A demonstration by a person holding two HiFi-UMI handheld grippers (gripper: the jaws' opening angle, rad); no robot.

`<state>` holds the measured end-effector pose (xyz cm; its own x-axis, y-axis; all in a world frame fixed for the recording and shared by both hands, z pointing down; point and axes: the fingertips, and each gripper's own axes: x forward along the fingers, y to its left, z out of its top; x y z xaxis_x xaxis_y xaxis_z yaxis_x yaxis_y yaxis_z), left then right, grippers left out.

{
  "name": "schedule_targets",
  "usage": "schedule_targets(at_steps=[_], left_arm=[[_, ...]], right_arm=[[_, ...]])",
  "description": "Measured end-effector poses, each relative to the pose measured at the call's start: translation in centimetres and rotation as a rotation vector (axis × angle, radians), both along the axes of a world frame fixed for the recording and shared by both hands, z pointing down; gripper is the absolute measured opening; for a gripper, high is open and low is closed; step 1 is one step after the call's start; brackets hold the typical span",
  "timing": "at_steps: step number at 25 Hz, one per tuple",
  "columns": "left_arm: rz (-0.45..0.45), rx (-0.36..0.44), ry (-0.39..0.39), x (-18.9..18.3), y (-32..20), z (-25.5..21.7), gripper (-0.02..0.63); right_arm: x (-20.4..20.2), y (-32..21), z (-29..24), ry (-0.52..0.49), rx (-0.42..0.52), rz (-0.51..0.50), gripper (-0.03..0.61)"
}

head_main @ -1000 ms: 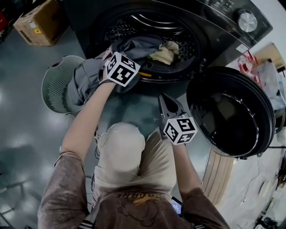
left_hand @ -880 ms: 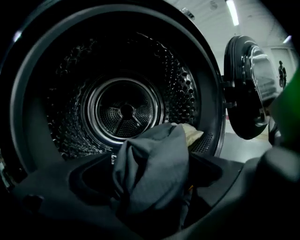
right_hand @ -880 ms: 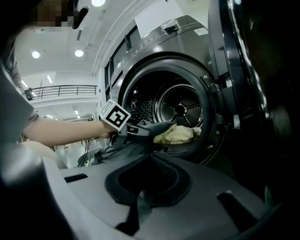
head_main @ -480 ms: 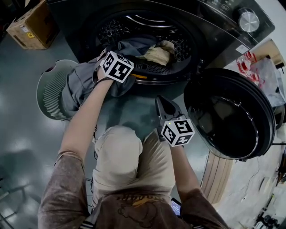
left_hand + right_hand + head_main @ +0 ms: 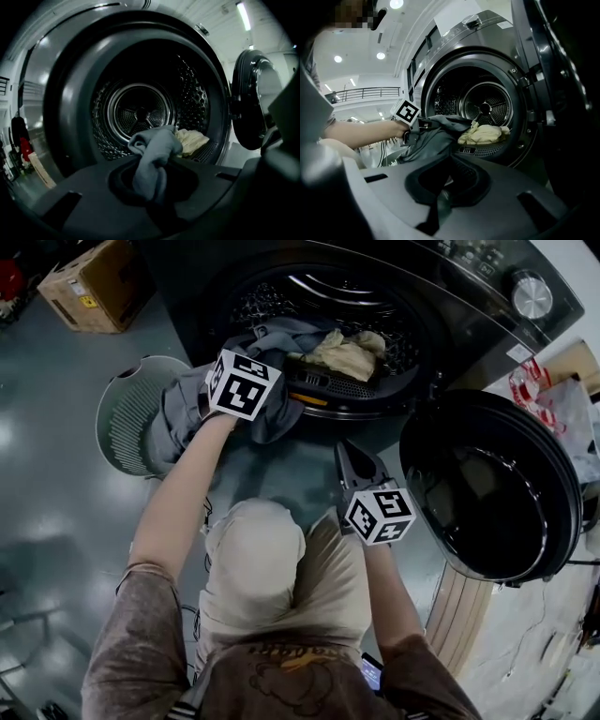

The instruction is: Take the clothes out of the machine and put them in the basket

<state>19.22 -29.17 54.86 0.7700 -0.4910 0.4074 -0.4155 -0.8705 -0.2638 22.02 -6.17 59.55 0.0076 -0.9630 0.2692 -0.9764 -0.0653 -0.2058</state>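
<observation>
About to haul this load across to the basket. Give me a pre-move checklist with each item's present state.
1. Left gripper grip on the grey garment: ok. Its jaws have just been closing and the cloth is pinched between them.
2. Garment free of the drum: not ok. One end lies inside, across the opening.
3. Basket placed to receive: ok. It stands left of the machine, under the garment's hanging end.
4. Door swung open: ok.
5. Right gripper out of the way: ok. It is low, shut and empty.
6. Cream cloth untangled from the garment: cannot tell.
</observation>
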Motion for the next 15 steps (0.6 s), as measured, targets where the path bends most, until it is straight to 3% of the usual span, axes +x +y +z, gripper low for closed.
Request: schedule_targets(at_steps=[8, 15], left_arm=[[-0.093, 0.071, 0.095, -8.8, 0.1, -5.5, 0.051], [-0.294, 0.087, 0.115, -20.9, -2.8, -7.1, 0.049]], right_arm=[[-2.8, -1.6, -0.7, -0.016, 0.031, -0.075, -0.002], [-6.8, -4.5, -0.9, -0.035, 0.042, -0.177, -0.002]])
